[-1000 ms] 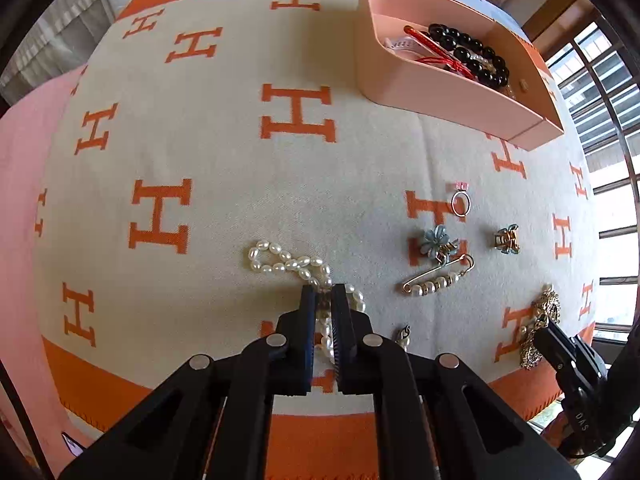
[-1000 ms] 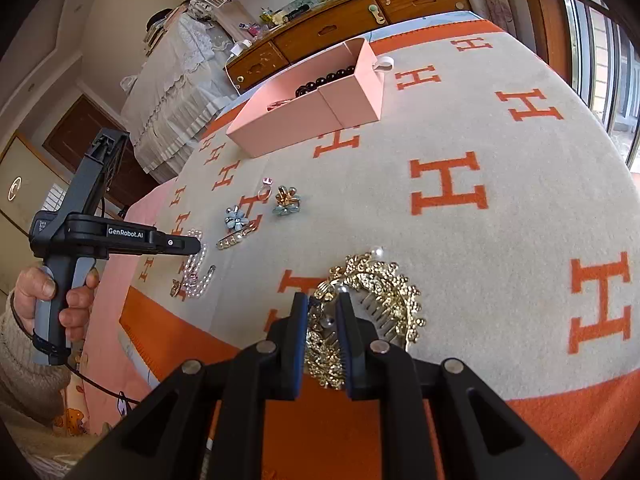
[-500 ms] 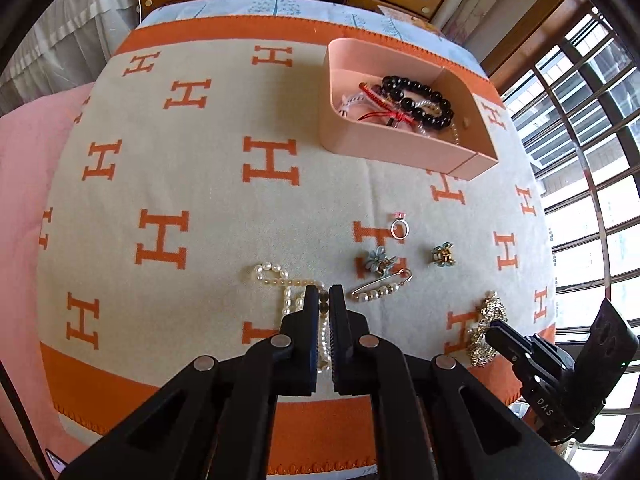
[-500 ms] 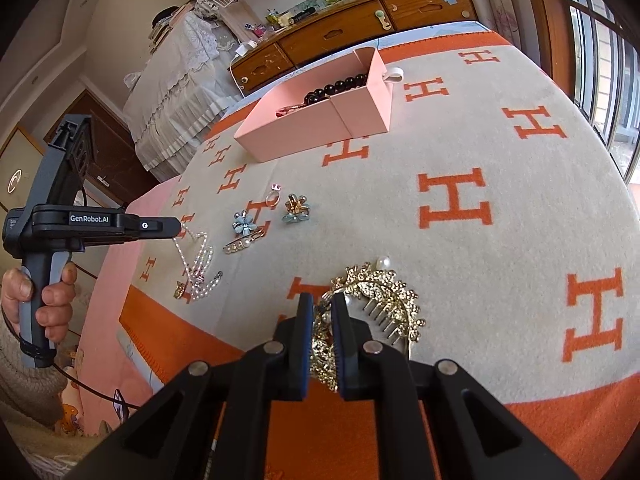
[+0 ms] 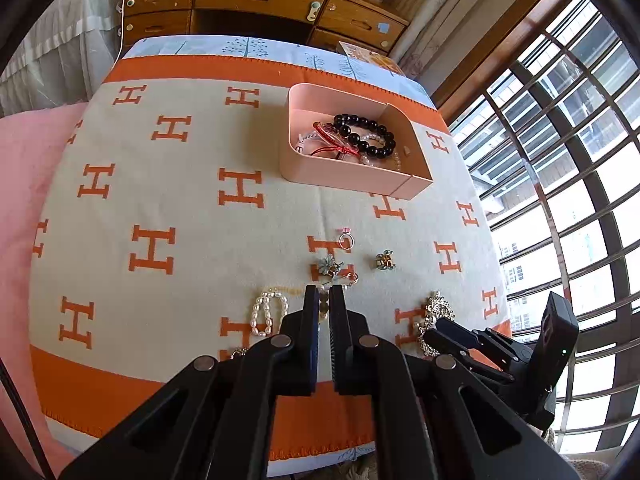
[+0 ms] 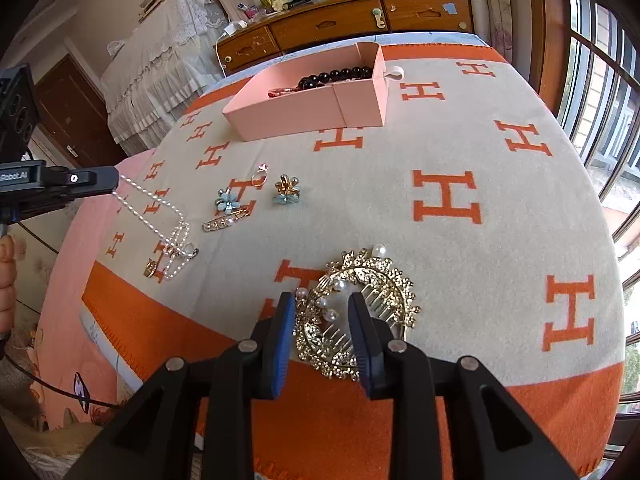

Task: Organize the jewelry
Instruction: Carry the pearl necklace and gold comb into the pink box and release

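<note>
On the near edge of the orange-and-cream blanket (image 6: 460, 128), the right gripper (image 6: 322, 304) stands with its blue-padded jaws apart, one on either side of the near part of the gold pearl hair comb (image 6: 360, 308), which lies flat on the cloth; whether the pads touch it cannot be told. Off to the left, the left gripper (image 5: 324, 300) has its jaws pinched together on the pearl necklace (image 6: 160, 216), one end raised clear of the blanket while the rest trails down to a heap on the cloth. Between the two, a little farther off, lie a blue flower brooch (image 6: 226, 201), a pearl safety pin (image 6: 224, 222), a small ring (image 6: 259, 176) and a gold-and-blue clip (image 6: 286, 192), near one another but apart. At the far side sits the pink box (image 5: 348, 174), holding a black bead bracelet (image 5: 366, 132) and a red cord.
</note>
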Demonstrator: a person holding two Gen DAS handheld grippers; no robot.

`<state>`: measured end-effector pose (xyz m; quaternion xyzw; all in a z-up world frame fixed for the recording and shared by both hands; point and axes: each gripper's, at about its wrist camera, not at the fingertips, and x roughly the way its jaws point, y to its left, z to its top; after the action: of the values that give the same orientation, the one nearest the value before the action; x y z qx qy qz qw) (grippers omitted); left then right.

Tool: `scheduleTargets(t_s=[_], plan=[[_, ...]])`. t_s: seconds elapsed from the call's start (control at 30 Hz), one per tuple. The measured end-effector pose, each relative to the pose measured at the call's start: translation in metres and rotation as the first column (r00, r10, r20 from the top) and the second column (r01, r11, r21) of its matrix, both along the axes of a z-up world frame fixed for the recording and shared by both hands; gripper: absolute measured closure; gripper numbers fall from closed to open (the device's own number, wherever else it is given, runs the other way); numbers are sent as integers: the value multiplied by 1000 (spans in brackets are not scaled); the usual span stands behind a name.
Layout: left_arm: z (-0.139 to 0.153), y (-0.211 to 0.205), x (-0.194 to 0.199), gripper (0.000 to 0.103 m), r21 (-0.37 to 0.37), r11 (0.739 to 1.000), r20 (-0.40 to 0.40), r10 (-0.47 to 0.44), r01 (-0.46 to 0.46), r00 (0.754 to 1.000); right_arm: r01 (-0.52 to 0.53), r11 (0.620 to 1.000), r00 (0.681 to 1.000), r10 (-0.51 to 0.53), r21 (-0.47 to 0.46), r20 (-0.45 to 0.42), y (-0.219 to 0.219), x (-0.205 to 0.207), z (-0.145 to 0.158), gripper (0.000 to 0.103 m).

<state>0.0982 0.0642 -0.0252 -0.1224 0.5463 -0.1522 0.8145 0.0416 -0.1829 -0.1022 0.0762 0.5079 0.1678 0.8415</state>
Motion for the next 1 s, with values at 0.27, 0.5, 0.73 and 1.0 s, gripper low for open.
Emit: scheduleTargets(t_s=[0.27, 0.5, 0.73, 1.0], plan=[[27, 4, -4, 101, -35, 999, 82, -32, 35, 996, 37, 998, 999, -38, -50, -11, 16, 10, -3, 84], [74, -1, 14, 101, -41, 998, 216, -37, 47, 976, 7, 1000, 1000, -7, 18, 30, 14, 10, 21, 96], [124, -19, 51, 101, -55, 998, 345, -11, 32, 939, -8, 999, 977, -1, 41, 215, 12, 30, 87, 96], [130, -42, 118, 100, -35, 999, 381, 32, -20, 924, 11, 995, 946, -43, 103, 321, 10, 92, 121, 96]])
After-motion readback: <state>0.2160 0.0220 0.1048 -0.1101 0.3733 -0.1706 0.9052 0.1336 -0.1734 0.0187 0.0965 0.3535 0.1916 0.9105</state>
